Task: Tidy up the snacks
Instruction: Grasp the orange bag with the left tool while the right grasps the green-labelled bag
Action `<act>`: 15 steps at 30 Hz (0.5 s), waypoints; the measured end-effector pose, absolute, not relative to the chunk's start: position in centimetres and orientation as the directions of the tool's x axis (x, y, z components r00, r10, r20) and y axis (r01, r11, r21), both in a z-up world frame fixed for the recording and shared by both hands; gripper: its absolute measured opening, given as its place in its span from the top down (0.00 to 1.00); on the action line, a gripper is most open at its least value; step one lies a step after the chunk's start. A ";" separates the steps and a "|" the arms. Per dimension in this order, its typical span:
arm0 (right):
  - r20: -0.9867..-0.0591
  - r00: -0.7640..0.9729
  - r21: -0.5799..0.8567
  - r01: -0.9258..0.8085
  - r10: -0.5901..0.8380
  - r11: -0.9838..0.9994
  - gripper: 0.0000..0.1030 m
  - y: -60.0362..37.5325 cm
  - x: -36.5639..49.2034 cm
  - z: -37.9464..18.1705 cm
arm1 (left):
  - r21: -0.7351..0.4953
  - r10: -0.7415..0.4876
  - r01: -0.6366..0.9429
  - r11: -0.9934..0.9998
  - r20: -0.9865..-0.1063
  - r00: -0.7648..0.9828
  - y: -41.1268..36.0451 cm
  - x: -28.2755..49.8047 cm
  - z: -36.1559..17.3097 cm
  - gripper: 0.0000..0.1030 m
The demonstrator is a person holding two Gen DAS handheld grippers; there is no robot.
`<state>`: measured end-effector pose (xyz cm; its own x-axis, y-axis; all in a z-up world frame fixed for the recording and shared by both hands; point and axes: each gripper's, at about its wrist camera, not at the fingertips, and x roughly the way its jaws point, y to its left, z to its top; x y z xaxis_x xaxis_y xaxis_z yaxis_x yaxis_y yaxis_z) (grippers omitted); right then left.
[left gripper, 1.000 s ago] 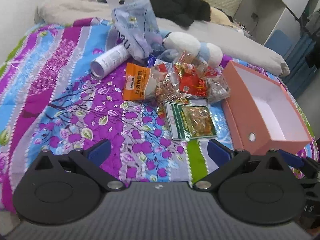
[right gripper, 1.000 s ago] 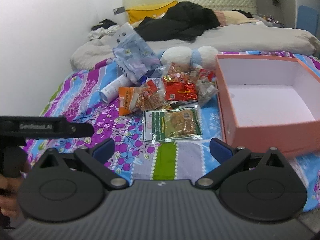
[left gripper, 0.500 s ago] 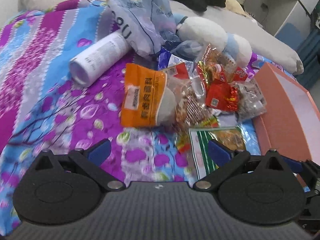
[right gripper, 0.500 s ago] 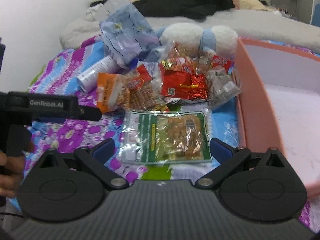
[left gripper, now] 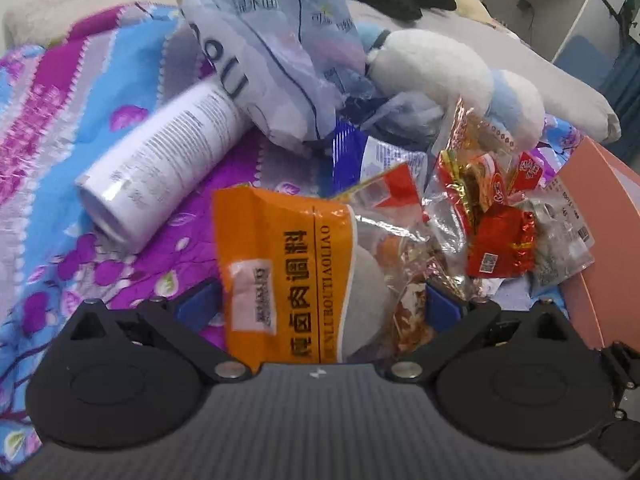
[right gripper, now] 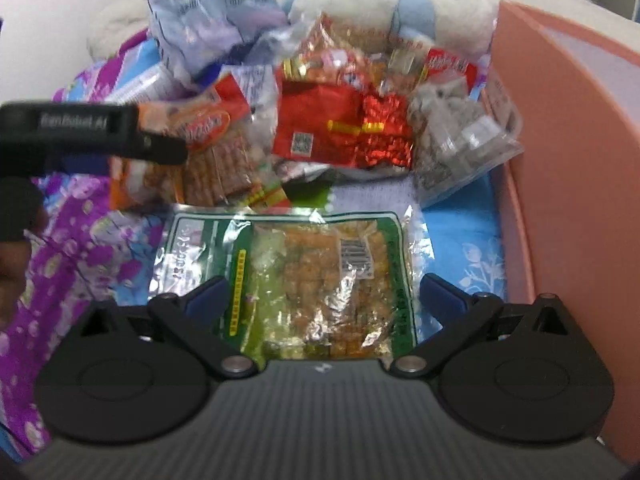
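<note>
- The left gripper point(left gripper: 320, 304) is spread wide over the orange seasoning packet point(left gripper: 280, 264), one blue finger on each side of it, gripping nothing.
- The right gripper point(right gripper: 324, 300) is just as wide, straddling the green-edged snack pack point(right gripper: 296, 280) lying flat on the flowered bedspread point(right gripper: 72, 256); not clamped.
- The rest of the snacks sit heaped beyond: a red foil packet point(right gripper: 344, 128), a clear bag point(right gripper: 460, 140), a white tube point(left gripper: 160, 168).
- The pink box point(right gripper: 560, 160) stands just right of the pile, touching the clear bag.
- A plush toy point(left gripper: 440, 68) lies behind.
</note>
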<state>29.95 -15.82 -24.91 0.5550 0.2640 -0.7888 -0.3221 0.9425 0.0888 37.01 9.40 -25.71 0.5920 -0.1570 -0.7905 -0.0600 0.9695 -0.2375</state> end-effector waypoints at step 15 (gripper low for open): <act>-0.859 0.460 0.081 -0.309 0.224 0.948 0.37 -15.7 31.8 -23.5 | -0.188 -0.132 -0.070 0.980 -0.867 0.480 6.7 37.3 -25.0 0.22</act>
<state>31.77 -15.69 -23.48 0.4602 0.2236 -0.8592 -0.3091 0.9476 0.0811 37.28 6.74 -25.02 0.4801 -0.1323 -0.8672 -0.0695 0.9797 -0.1879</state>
